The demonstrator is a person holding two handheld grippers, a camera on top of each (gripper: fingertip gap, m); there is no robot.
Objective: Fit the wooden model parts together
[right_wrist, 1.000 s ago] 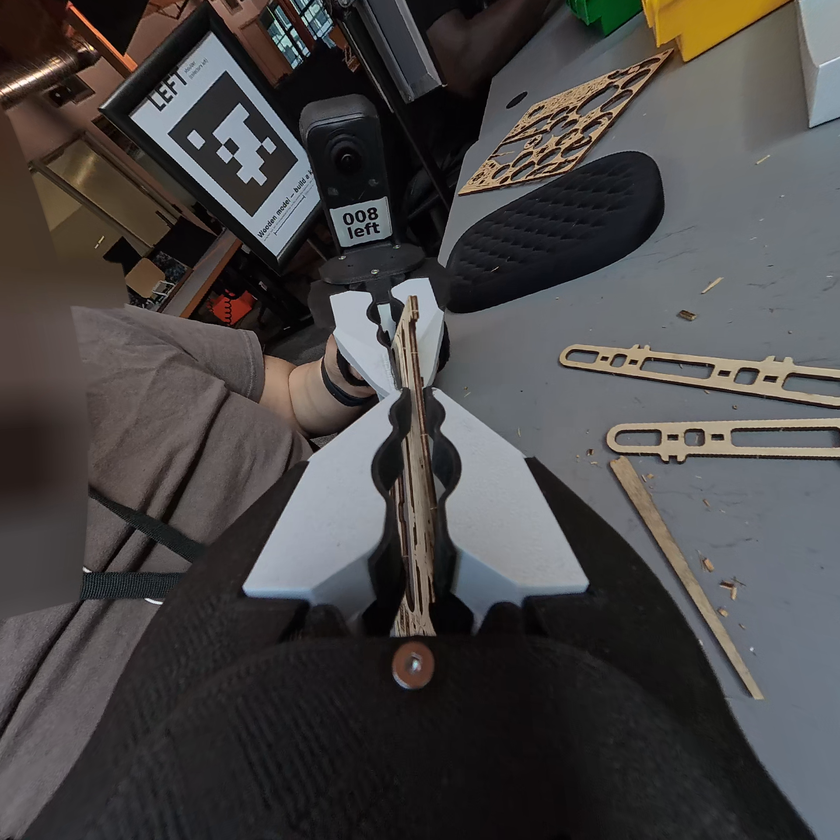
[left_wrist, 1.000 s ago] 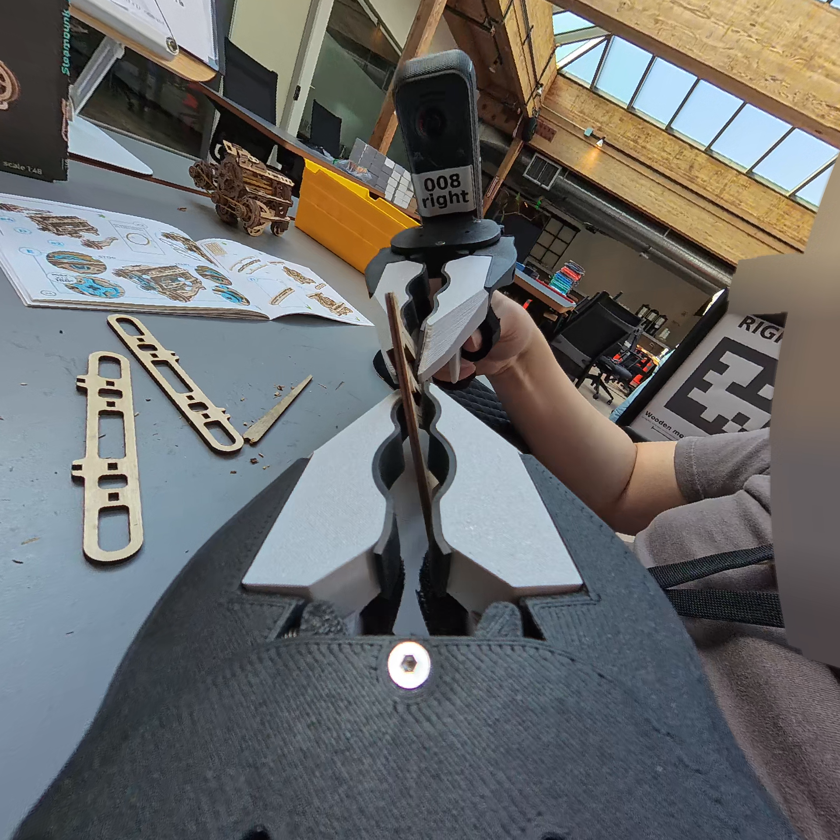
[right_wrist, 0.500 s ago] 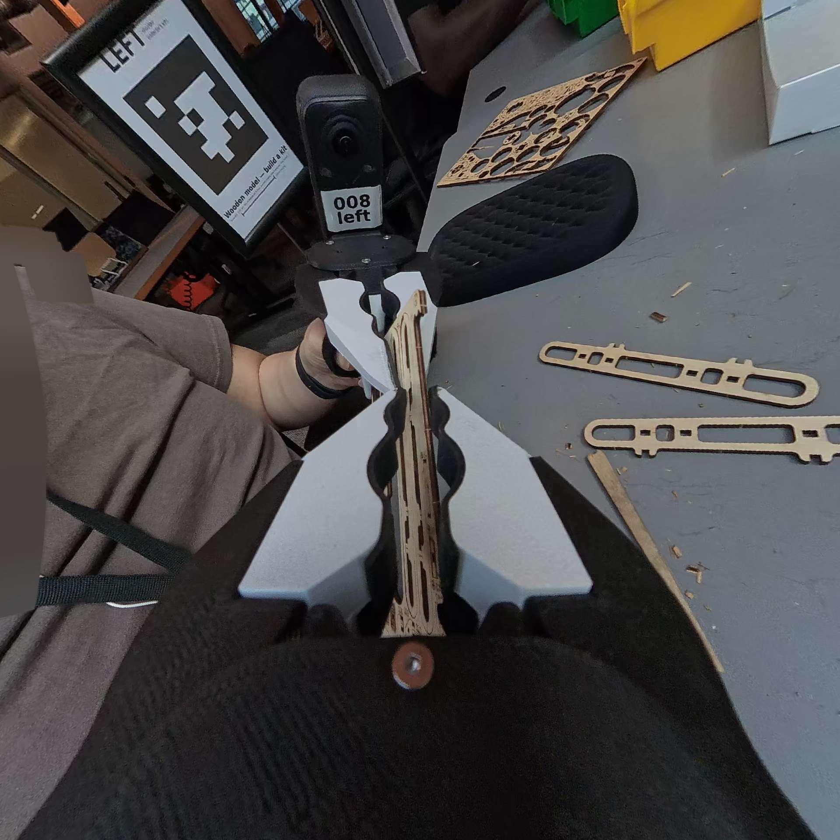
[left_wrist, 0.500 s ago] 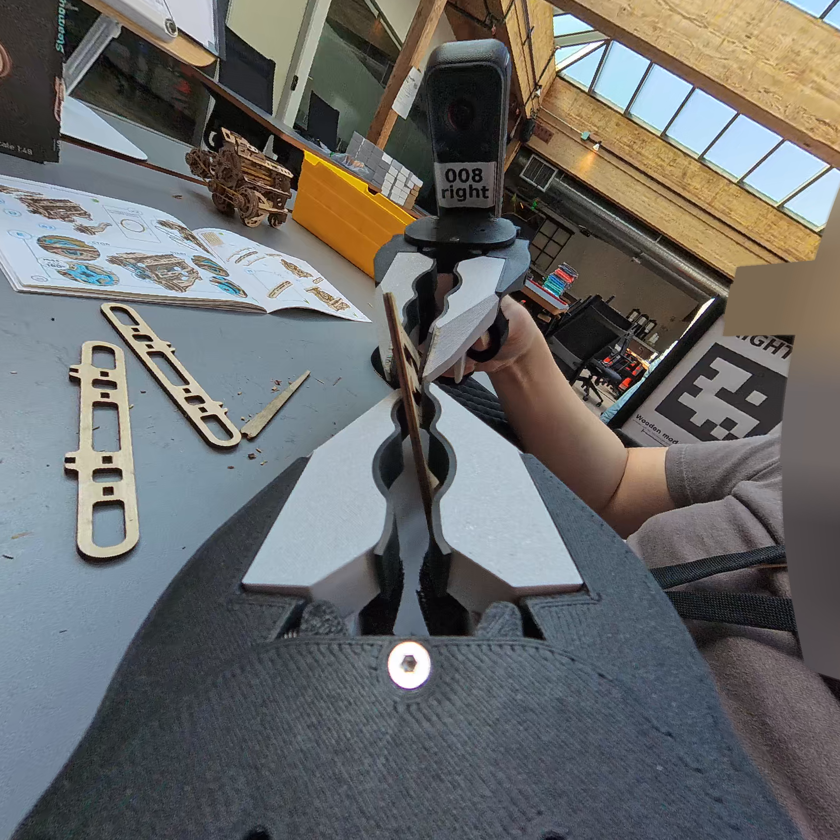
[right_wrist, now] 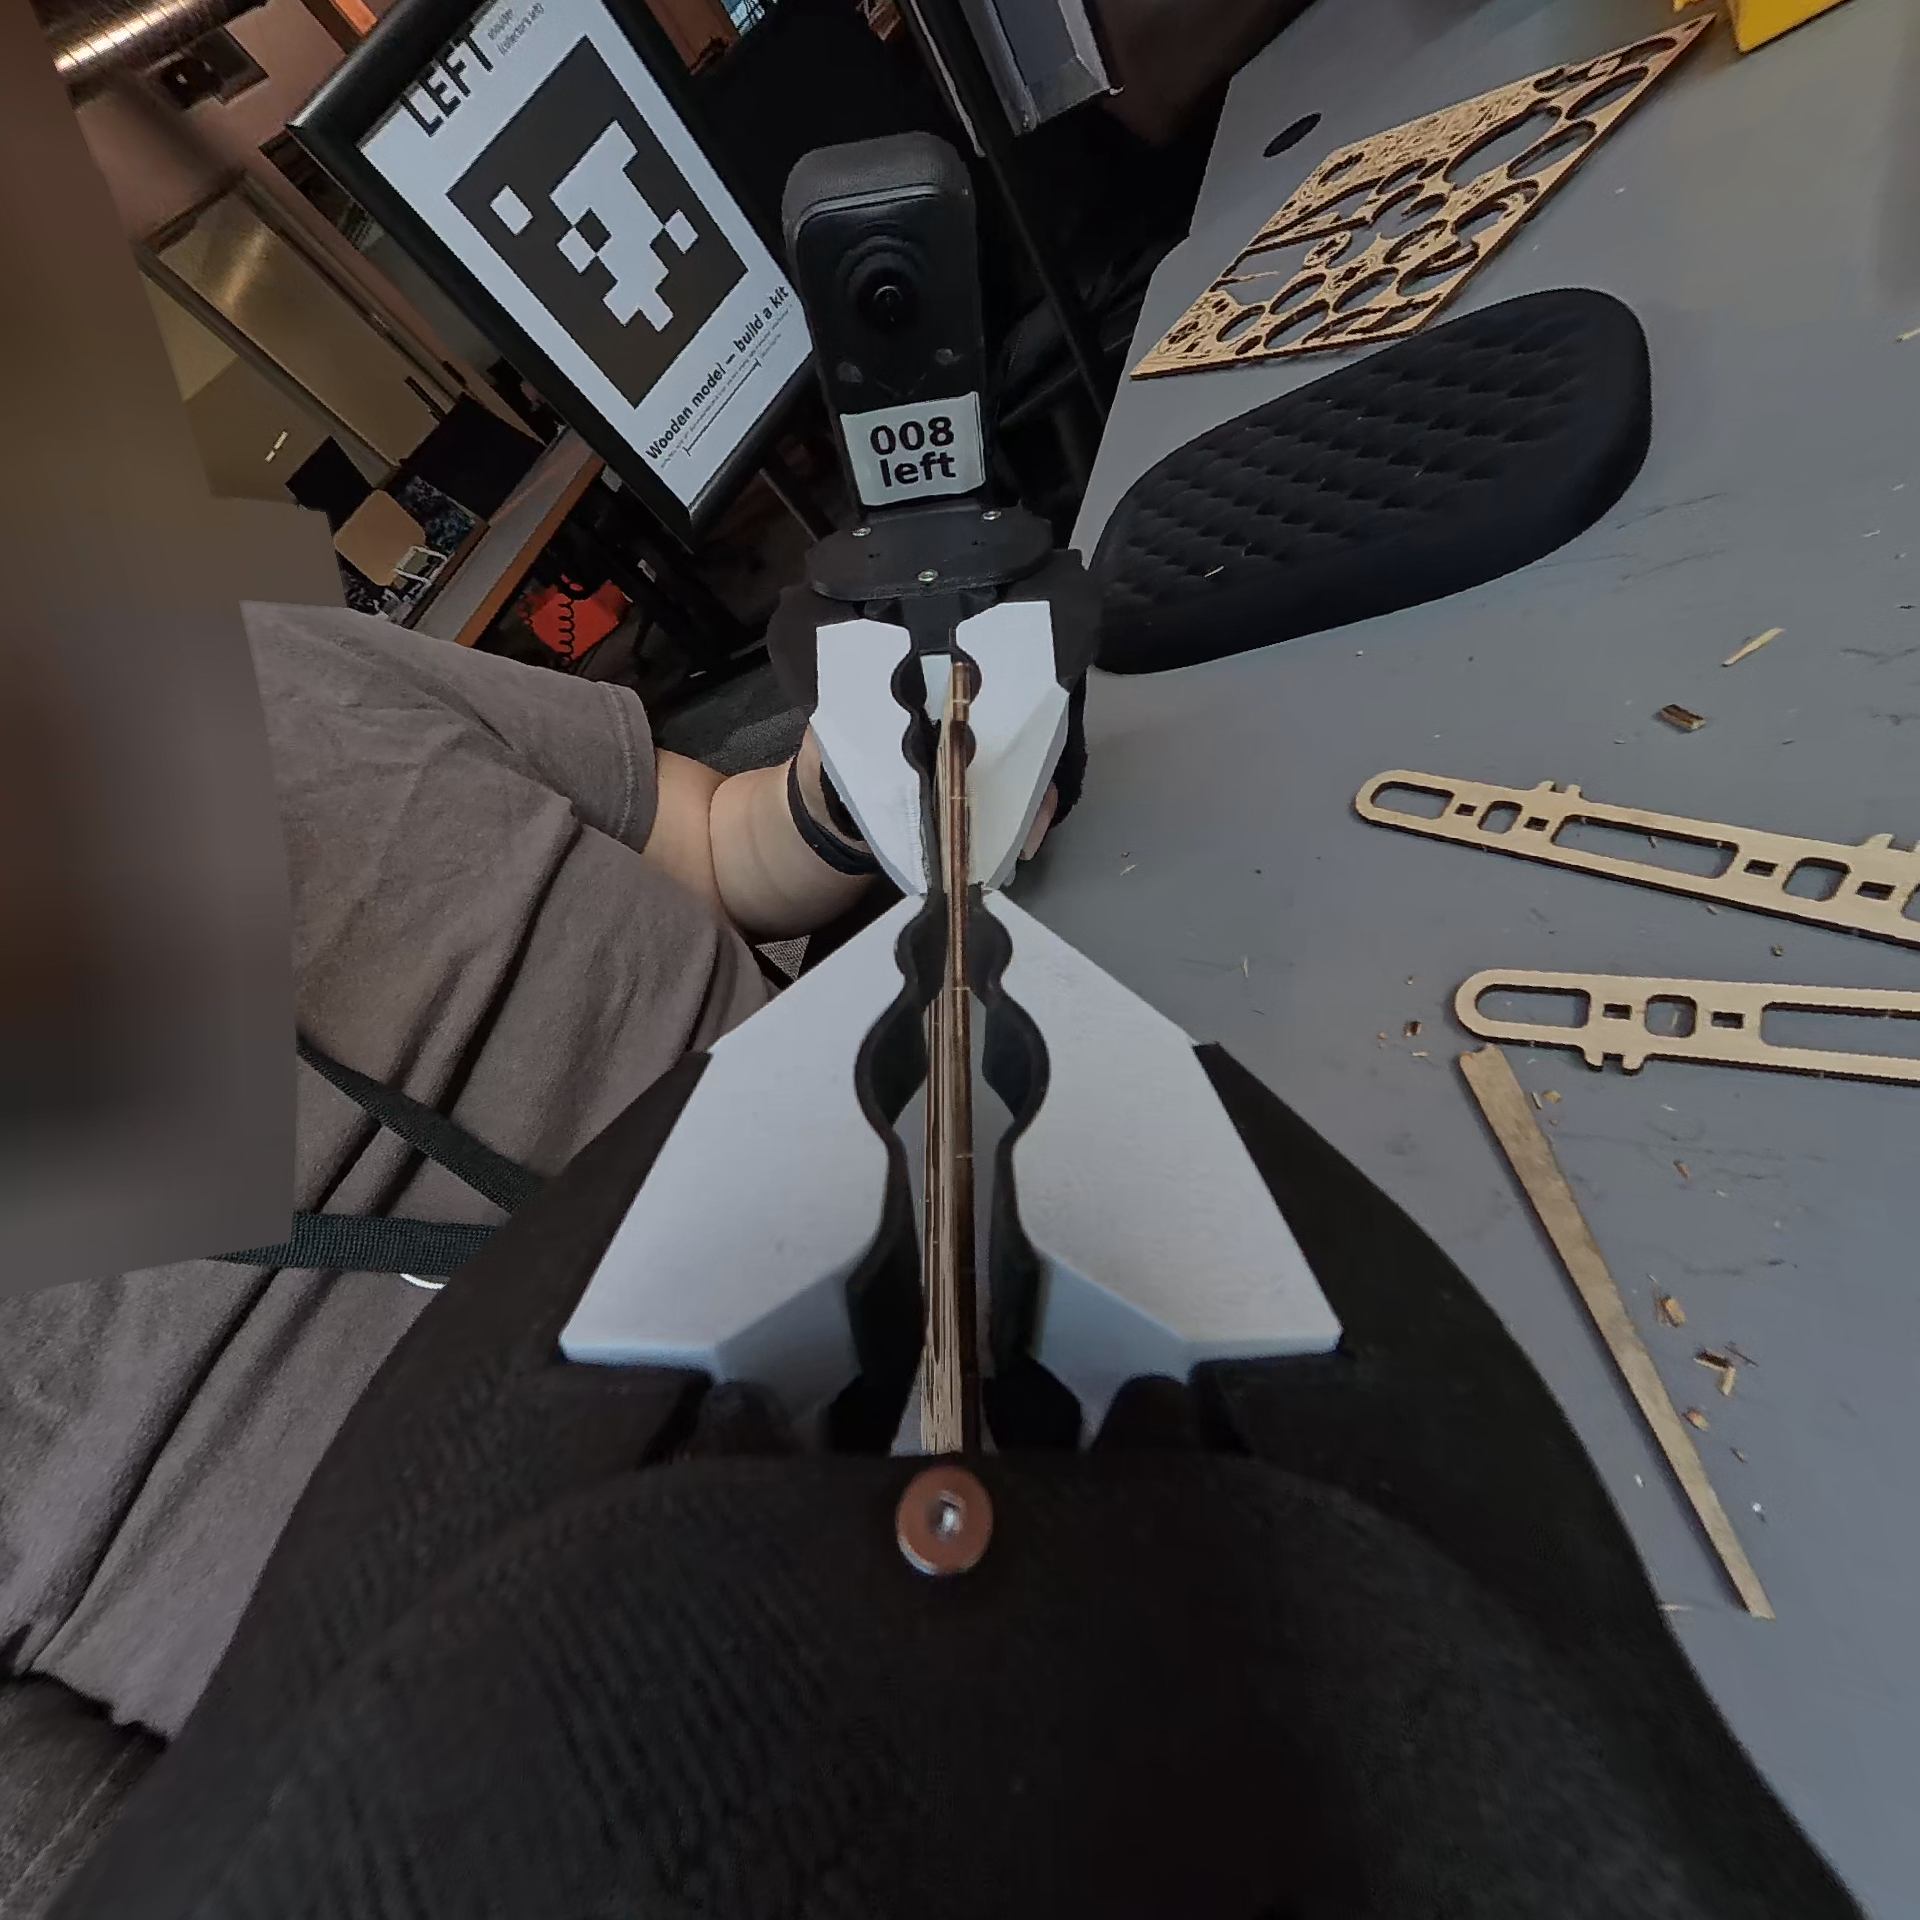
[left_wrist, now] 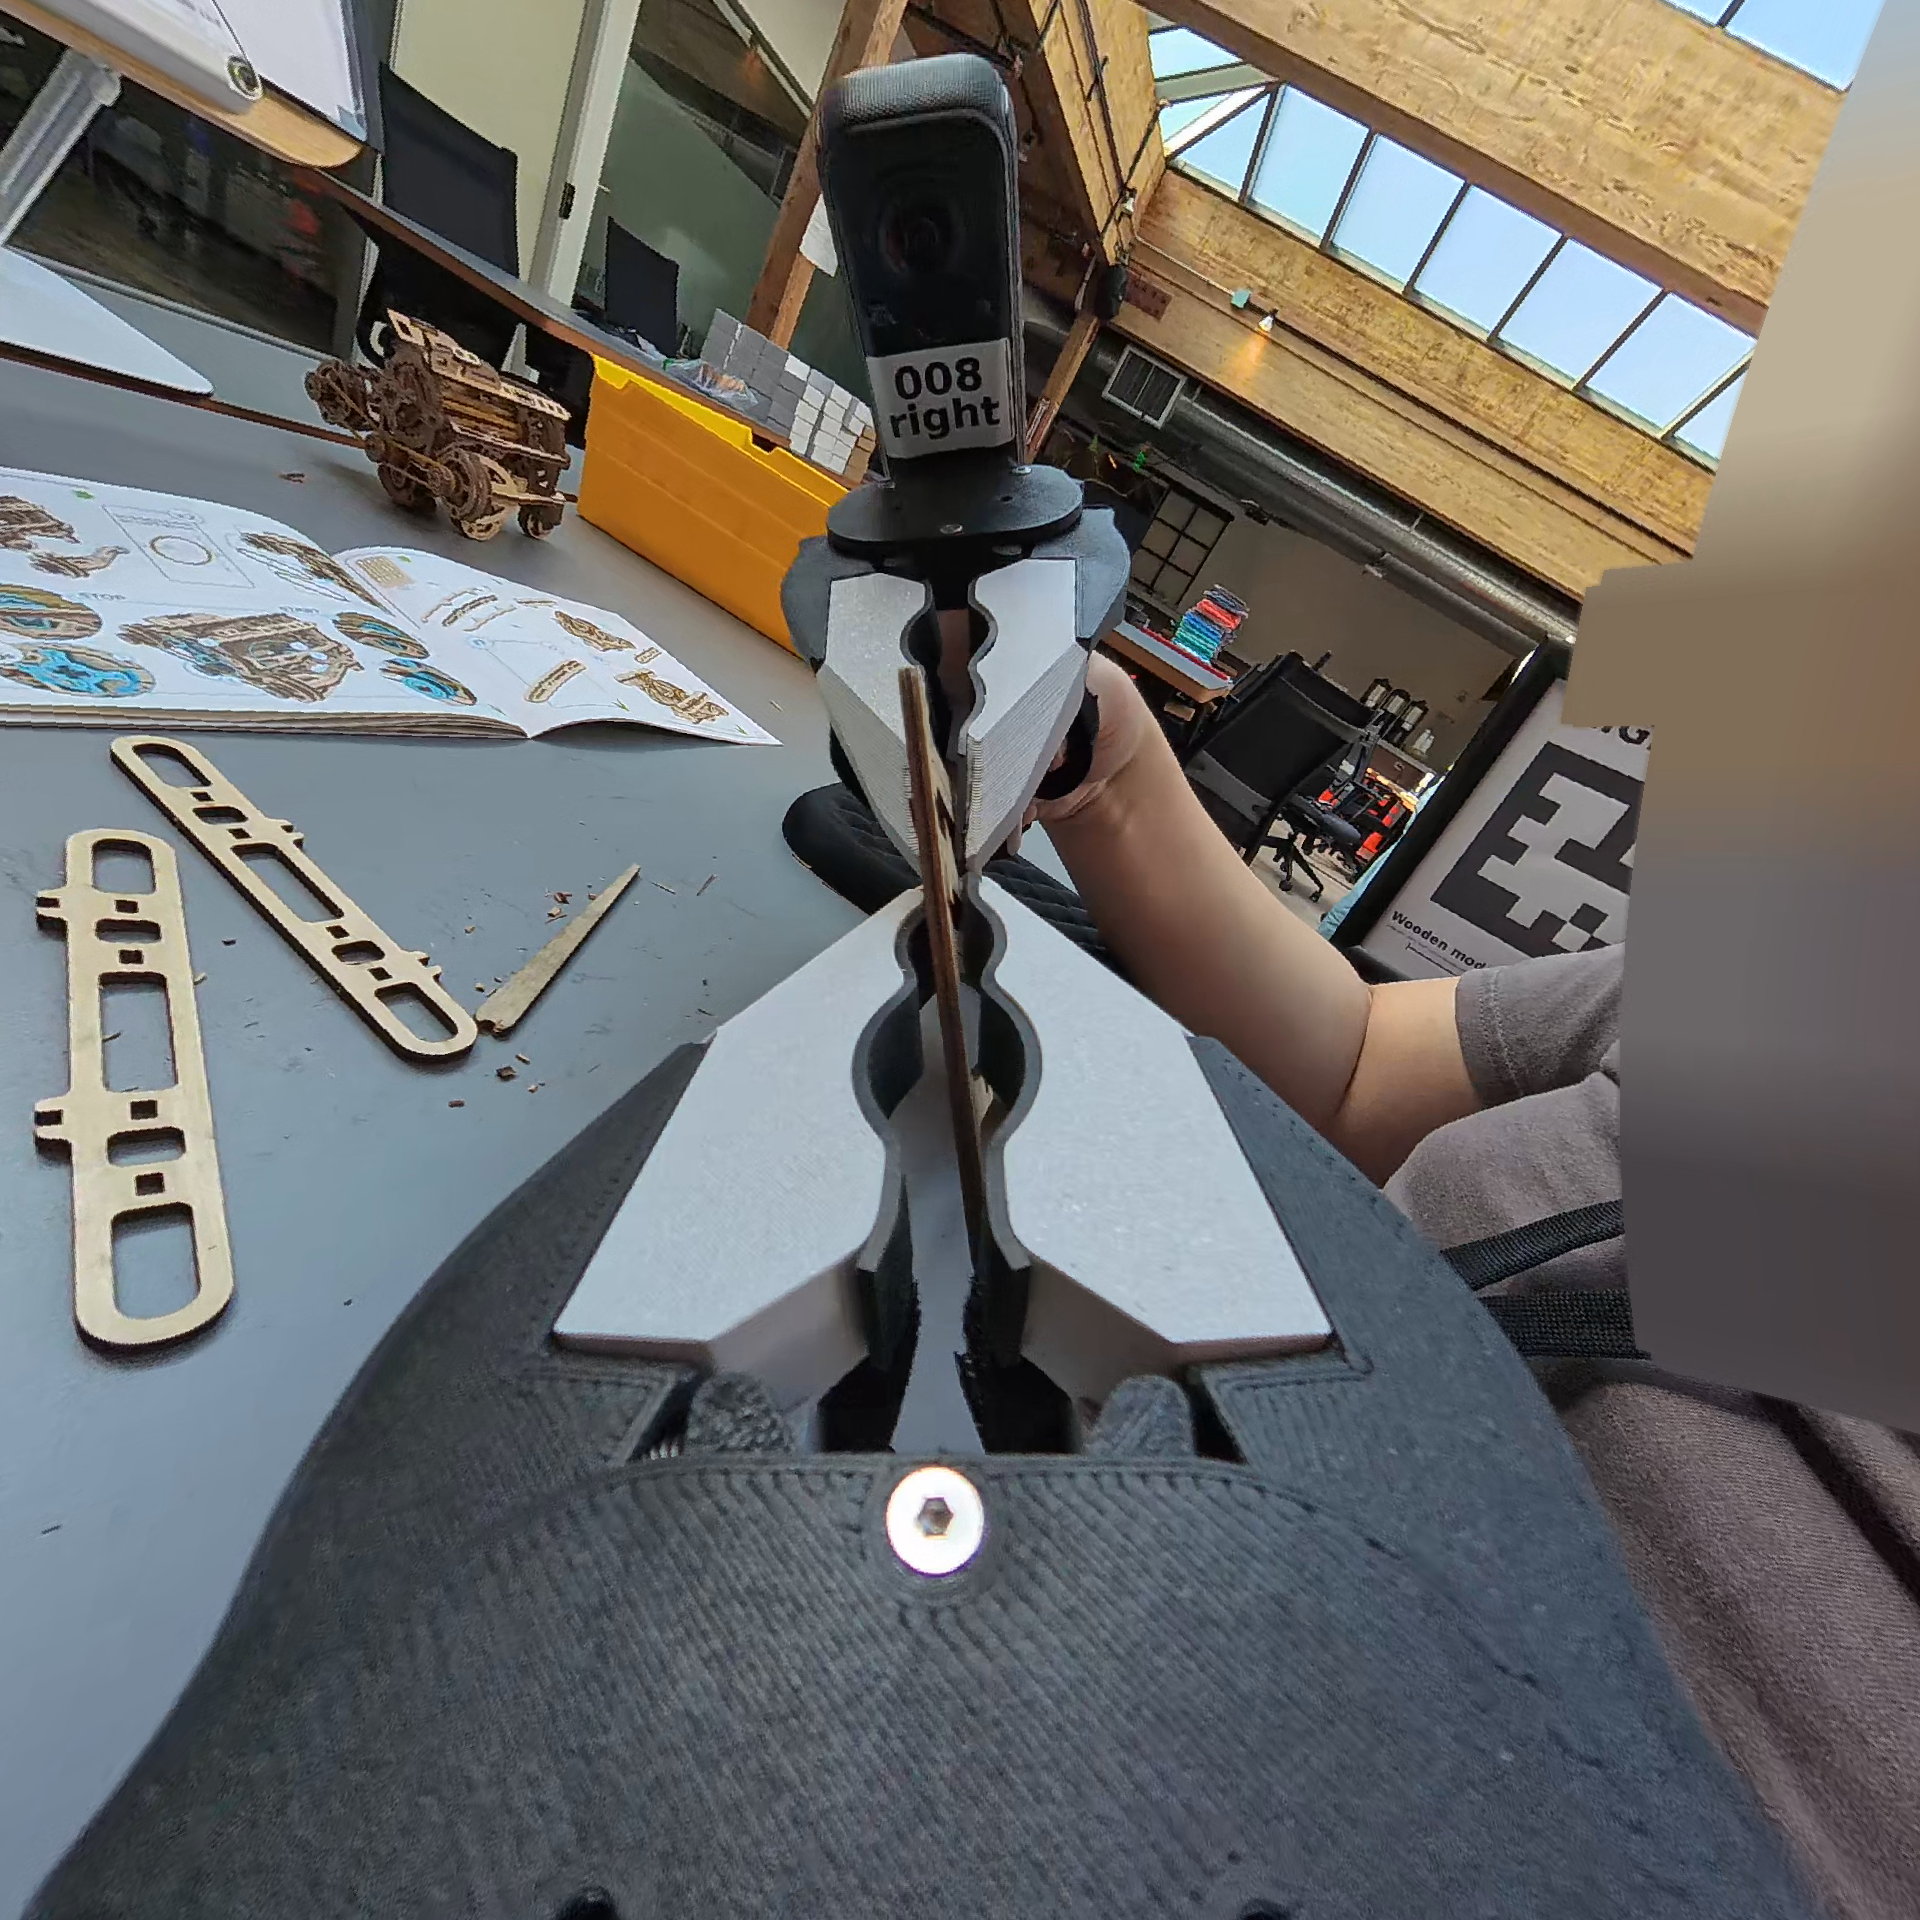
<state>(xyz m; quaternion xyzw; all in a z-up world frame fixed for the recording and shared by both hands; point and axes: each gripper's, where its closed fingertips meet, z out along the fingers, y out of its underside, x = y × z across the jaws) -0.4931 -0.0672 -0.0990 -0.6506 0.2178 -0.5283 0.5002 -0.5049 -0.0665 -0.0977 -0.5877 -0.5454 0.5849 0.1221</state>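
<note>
Pinching one wooden strip (right_wrist: 948, 1143) edge-on, left claw (left_wrist: 940, 914) meets right claw (right_wrist: 951, 914) tip-to-tip (above table edge).

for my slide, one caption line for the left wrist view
Left tongs and right tongs meet tip to tip, gripping one thin wooden strip edge-on.

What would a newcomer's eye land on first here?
The thin flat wooden part held edge-on, mid-air, between the left gripper and the right gripper, tips almost meeting. Then two slotted wooden strips on the grey table, and the finished wooden vehicle model behind them.
</note>
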